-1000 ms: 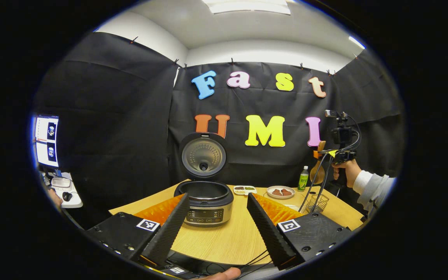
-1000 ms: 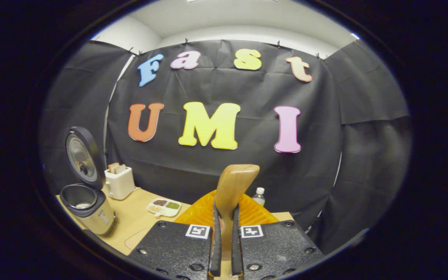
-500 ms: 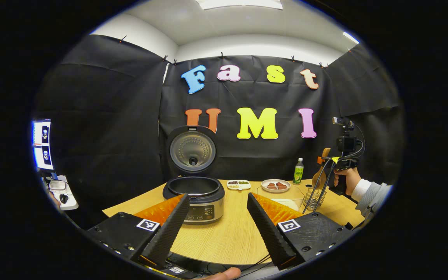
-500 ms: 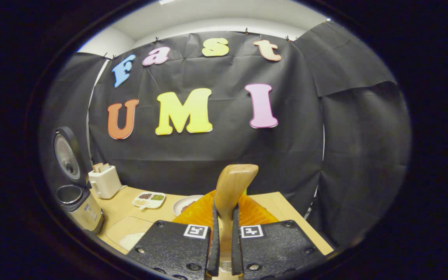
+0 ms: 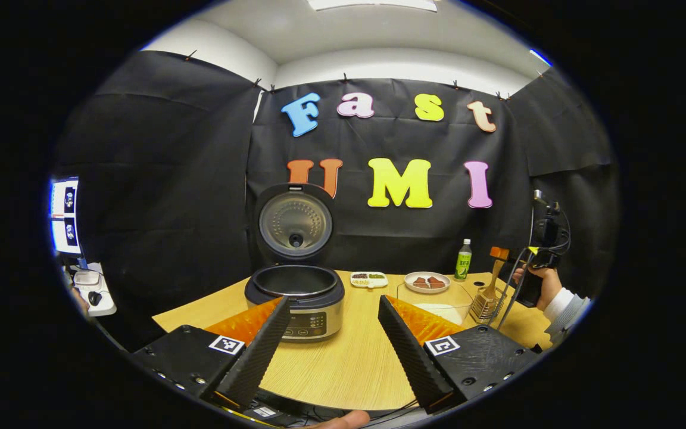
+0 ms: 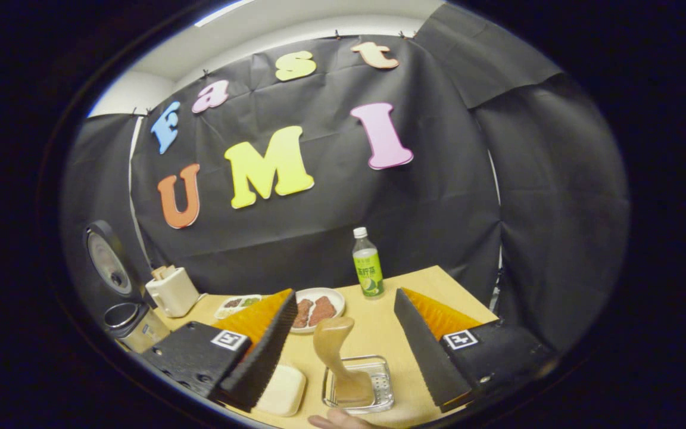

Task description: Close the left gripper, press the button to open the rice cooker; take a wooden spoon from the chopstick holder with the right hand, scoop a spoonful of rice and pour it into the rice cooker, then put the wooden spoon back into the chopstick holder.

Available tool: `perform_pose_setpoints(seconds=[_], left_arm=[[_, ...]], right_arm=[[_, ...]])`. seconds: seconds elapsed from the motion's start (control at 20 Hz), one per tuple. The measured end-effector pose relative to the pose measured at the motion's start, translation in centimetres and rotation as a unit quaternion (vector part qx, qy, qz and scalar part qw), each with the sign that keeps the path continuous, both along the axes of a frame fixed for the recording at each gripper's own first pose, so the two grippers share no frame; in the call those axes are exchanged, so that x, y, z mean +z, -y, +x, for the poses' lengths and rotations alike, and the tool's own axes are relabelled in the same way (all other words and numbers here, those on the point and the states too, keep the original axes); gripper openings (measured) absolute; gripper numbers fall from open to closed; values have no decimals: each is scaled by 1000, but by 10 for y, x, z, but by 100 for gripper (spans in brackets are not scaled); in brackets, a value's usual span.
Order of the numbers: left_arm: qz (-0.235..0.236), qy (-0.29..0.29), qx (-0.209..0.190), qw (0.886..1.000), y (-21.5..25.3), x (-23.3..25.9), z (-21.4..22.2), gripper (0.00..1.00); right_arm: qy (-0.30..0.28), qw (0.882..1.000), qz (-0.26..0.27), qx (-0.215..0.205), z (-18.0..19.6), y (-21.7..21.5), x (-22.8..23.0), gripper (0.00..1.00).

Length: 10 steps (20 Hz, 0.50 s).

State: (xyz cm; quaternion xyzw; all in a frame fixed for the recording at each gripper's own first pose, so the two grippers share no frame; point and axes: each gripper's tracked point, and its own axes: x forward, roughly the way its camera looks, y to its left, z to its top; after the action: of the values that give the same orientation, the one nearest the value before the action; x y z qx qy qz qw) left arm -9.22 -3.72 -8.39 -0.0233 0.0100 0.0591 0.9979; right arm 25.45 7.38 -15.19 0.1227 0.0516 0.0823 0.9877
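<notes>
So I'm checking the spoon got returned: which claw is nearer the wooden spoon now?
Right. The right claw hangs open just above the wooden spoon standing in its holder; the left claw is across the table.

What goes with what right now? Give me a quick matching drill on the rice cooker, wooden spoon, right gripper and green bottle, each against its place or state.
Things:
1. rice cooker
2. wooden spoon
3. right gripper
4. green bottle

States:
A. standing in the chopstick holder, nothing gripping it
B. lid raised, pot exposed
C. upright by the black wall, beyond the plate
D. fingers spread wide, either side of the spoon

Pairs: 1-B, 2-A, 3-D, 4-C
</notes>
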Motion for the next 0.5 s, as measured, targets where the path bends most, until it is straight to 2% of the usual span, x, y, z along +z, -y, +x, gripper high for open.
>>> perform_pose_setpoints(seconds=[0.05, 0.3, 0.5], left_arm=[[-3, -3, 6, 1000, -3, -3, 4, 95], [14, -37, 20, 999, -29, -10, 28, 95], [22, -22, 31, 999, -59, 32, 48, 95]], right_arm=[[0, 1000, 0, -5, 1, 4, 1, 100], [12, 1000, 6, -15, -17, 11, 11, 100], [32, 999, 11, -21, -41, 14, 32, 100]])
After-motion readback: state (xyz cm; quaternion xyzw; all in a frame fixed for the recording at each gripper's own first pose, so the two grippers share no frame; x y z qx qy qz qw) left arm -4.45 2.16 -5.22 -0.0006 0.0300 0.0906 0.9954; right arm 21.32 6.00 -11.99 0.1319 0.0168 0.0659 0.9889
